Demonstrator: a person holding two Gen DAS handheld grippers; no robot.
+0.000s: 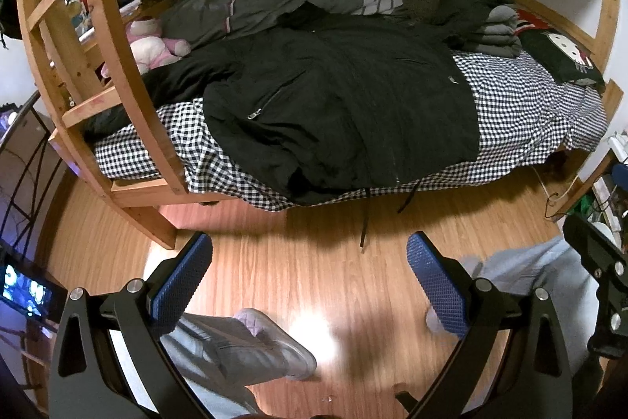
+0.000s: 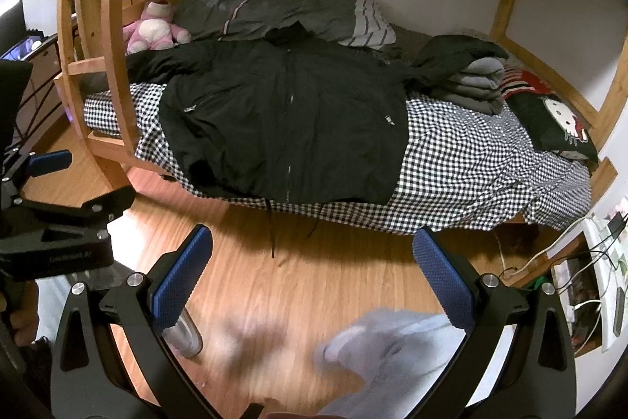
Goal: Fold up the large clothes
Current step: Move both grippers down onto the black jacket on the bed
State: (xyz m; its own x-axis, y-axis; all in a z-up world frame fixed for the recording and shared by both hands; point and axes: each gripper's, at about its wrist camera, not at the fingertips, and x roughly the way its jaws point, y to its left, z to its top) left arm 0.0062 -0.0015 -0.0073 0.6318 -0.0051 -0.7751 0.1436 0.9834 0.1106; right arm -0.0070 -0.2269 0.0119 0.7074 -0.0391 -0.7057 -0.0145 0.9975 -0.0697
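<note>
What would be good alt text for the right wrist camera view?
A black jacket lies spread flat, front up, on a checkered bedsheet, its hem at the near bed edge. The open right gripper hangs above the wooden floor, short of the bed; folded clothes sit behind the jacket's right side.

Indoor light is warm and moderate, falling from overhead. A bright white glare patch lies on the glossy orange-brown wooden floor (image 1: 314,324) in the left wrist view, and a dark shadow band runs beneath the checked-sheet bed's edge. The black zip-front jacket (image 2: 282,120) loses detail in its folds. Fisheye distortion bows the pale wooden bed frame (image 1: 98,38) strongly, with black vignette corners. The grey-trousered legs (image 2: 392,360) are motion-blurred.
</note>
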